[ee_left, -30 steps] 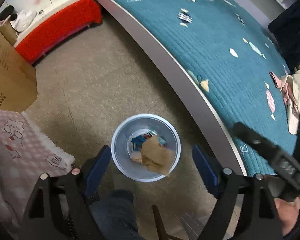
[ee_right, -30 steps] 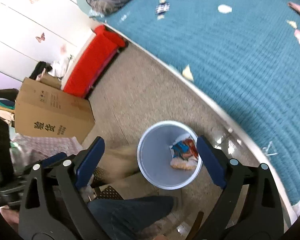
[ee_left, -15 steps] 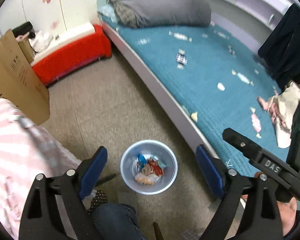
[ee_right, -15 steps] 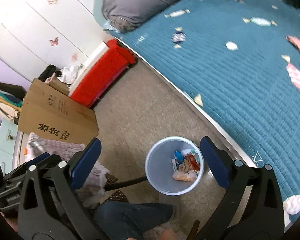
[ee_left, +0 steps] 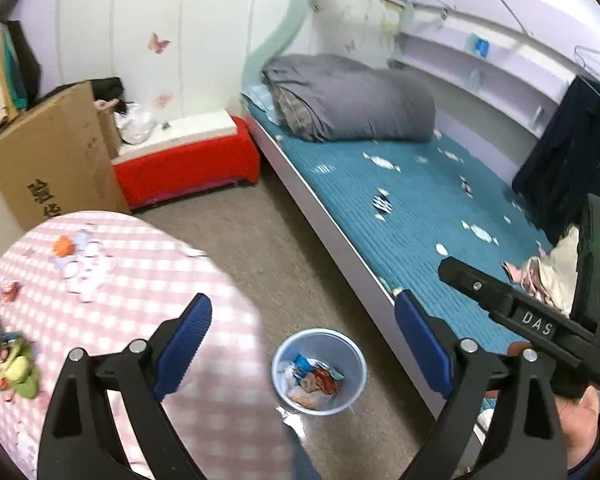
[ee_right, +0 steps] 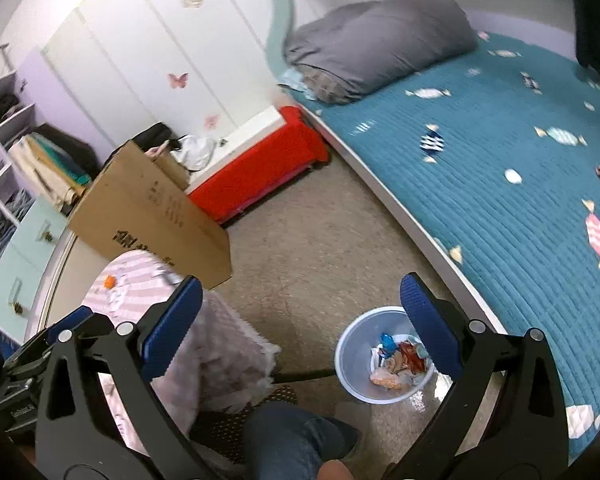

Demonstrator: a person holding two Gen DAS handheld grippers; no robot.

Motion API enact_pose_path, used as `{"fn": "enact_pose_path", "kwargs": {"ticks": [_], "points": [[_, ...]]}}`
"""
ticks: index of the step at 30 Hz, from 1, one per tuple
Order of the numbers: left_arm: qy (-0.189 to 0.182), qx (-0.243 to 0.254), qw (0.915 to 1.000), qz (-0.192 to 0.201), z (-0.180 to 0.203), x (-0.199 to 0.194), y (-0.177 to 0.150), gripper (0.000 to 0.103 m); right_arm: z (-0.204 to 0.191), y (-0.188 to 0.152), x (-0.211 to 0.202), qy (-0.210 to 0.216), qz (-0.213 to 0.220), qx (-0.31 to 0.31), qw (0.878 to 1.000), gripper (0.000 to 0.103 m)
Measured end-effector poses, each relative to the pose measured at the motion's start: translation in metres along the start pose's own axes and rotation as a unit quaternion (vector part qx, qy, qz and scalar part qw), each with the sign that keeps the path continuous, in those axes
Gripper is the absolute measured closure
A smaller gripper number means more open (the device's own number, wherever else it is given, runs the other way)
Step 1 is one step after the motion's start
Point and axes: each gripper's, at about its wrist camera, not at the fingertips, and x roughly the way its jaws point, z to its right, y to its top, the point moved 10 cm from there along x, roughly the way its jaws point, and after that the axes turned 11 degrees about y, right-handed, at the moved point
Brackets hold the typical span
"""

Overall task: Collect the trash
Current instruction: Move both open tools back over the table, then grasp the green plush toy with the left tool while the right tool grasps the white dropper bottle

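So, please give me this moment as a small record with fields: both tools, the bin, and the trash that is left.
left tool: open, holds nothing, raised above the table edge
right tool: open, holds nothing
bin: pale blue, on the floor between the table and the bed, upright
bin contents: several crumpled wrappers
table: pink checked cloth
trash left: small scraps on the cloth, among them an orange piece and a green one
bed: teal cover, grey pillow

A pale blue round trash bin (ee_left: 319, 372) stands upright on the carpet beside the bed, holding crumpled wrappers (ee_left: 315, 380), probably snack packets, red and blue.
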Motion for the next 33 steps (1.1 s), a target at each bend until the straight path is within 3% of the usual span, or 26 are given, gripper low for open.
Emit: {"fn": "enact_pose_path", "kwargs": {"ticks": [7, 13, 21, 25, 31, 33], "points": [[0.027, -0.040, 0.9983, 0.033, -0.069, -0.035, -0.006, 0.011, -0.073, -0.018, 0.014, 0.019, -0.025, -0.049, 0.998, 0.006], [0.073, -0.077, 0.9932, 0.048, -0.151, -0.056, -0.030, 0.010, -0.143, -0.058, 0.043, 0.035, -0.072, -0.108, 0.991, 0.006], [0.130, -0.157, 0.9790, 0.008, -0.277, -0.046, -0.102, 0.010, -0.203, -0.124, 0.089, 0.045, -0.143, -0.162, 0.975, 0.006], [0.146, -0.185, 0.9718, -0.005, -0.321, -0.030, -0.120, 0.010, -0.221, -0.147, 0.107, 0.044, -0.170, -0.182, 0.968, 0.006], [0.120, -0.168, 0.9778, -0.037, -0.331, 0.005, -0.124, 0.010, -0.235, -0.169, 0.125, 0.043, -0.192, -0.202, 0.959, 0.007], [0.107, -0.163, 0.9800, -0.040, -0.326, 0.012, -0.124, 0.010, -0.240, -0.175, 0.132, 0.037, -0.197, -0.214, 0.956, 0.015]]}}
